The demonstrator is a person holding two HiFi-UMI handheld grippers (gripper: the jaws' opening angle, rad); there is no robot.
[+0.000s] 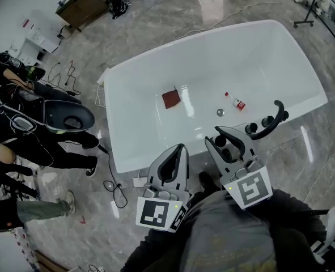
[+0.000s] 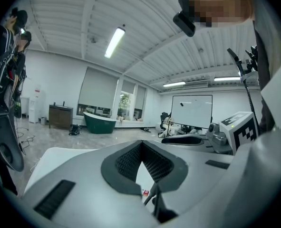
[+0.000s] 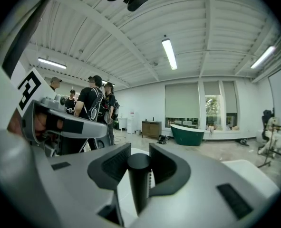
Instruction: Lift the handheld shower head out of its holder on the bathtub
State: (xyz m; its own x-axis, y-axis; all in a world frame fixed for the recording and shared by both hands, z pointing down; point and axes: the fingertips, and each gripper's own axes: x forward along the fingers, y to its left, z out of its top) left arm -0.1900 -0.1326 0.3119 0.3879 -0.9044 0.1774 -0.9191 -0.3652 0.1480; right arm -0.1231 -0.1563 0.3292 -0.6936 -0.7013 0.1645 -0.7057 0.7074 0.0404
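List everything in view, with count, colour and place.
bathtub: 1, white, middle of floor
cloth: 1, dark red, tub bottom
bottle: 1, white with red label, tub bottom, right of cloth
drain: 1, silver, tub bottom, near bottle
tap: 1, black, curved, with knobs, tub's near rim
shower head: 1, black, between right gripper's jaws
second tub: 1, green, far side by windows
cabinet: 1, brown, floor beyond tub
people: several, dark clothes, left of tub
cables: several, black, floor left of tub
left gripper: 1, grey, shut, empty, by tub's near rim
right gripper: 1, grey, shut on shower head, beside tap
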